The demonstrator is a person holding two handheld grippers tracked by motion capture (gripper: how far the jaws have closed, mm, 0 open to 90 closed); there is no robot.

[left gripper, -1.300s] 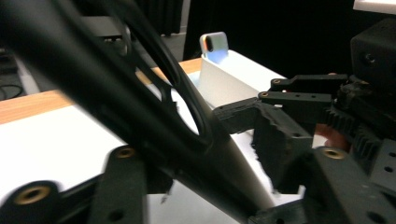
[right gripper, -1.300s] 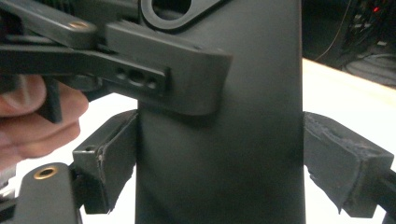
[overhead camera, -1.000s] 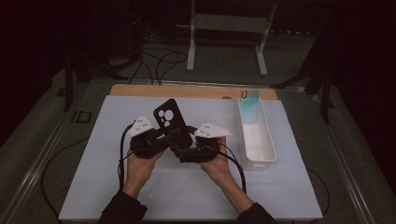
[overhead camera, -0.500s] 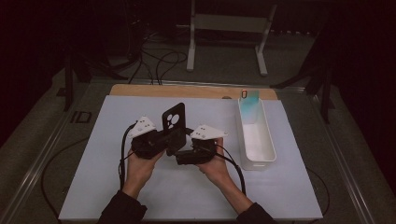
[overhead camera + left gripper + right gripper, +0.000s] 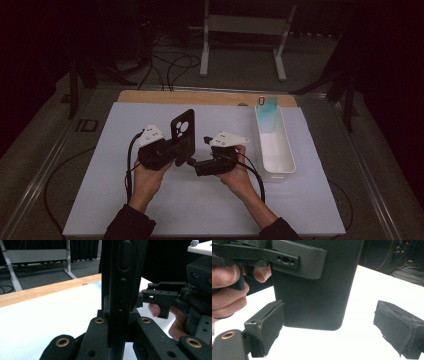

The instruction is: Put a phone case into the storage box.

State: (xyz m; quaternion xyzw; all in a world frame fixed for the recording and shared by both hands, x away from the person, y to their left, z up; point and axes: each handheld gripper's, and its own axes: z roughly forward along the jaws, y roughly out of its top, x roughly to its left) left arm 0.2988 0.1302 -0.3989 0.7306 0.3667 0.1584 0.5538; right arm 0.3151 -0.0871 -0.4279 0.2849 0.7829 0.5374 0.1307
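Note:
A black phone case (image 5: 182, 132) with round camera holes stands upright above the white table mat (image 5: 200, 210). My left gripper (image 5: 174, 150) is shut on its lower part. In the left gripper view the case's edge (image 5: 120, 290) with its side buttons rises between the closed jaws. My right gripper (image 5: 192, 162) points at the case from the right, and its jaws have just been opening. In the right gripper view its pads (image 5: 270, 322) stand wide on either side of the case's bottom end (image 5: 312, 297) without touching it.
A long white tray (image 5: 287, 150) lies to the right, with a teal object (image 5: 268, 112) leaning at its far end. A wooden strip (image 5: 200, 97) borders the mat's far edge. Beyond the table are a metal stand (image 5: 240, 35) and cables on the floor.
The case has turned from a tilt to upright in the left gripper. The right gripper has drawn slightly away to the right, and a gap has opened between the two grippers.

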